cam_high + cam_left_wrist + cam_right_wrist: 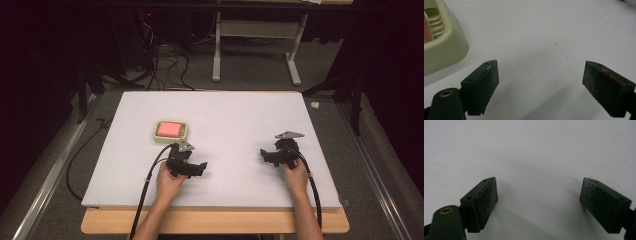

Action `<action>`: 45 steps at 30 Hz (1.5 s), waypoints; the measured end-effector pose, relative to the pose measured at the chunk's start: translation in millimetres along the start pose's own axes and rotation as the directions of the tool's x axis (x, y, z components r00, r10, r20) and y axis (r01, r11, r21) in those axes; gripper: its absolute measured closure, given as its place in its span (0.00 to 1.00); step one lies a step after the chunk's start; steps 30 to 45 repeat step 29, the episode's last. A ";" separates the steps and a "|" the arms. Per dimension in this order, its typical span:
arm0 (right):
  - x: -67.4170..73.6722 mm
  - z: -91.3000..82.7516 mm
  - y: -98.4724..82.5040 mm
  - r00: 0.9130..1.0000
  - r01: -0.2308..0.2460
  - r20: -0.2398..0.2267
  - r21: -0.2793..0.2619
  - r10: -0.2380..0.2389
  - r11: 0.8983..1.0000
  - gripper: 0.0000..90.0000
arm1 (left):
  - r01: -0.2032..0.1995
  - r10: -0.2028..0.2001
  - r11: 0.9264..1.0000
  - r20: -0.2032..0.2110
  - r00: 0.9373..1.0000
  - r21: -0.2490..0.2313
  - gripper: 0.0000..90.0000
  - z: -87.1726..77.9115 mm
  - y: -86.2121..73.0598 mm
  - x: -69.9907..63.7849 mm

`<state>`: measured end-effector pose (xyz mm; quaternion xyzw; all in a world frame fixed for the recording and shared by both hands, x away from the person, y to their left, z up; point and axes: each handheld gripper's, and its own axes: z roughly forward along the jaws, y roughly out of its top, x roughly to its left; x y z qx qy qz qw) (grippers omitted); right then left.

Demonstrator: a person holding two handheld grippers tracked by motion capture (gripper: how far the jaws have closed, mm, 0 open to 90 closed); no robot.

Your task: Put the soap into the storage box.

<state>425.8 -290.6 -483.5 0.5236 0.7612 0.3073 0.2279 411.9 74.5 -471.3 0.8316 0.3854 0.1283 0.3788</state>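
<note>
Tray (170, 131) left (block (169, 129) inside) on table (240, 125).

We see a white tabletop (235, 125) laid over a wooden board (215, 222) whose edge shows along the near side; on the tabletop's left half sits a cream tray (171, 131) holding a pink block (169, 129); in the left gripper view the tray's rounded corner (449, 47) and ribbed inner wall show at the upper left; beyond the tabletop we find grey carpet (250, 75), a tangle of black cables (165, 65) on it, and the white legs of another table (295, 65) farther back.
</note>
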 end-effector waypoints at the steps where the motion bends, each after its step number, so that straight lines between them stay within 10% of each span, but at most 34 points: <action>1: 0.0 0.0 0.0 1.000 0.000 0.000 0.000 0.000 1.000 0.17 | -0.002 0.002 1.000 0.000 1.000 0.005 0.16 1.1 -0.1 0.2; 45: 0.1 0.0 -0.1 1.000 0.000 0.001 -0.001 0.000 1.000 0.17 | -0.040 0.040 0.999 -0.057 0.998 0.003 0.15 14.4 -9.0 -3.5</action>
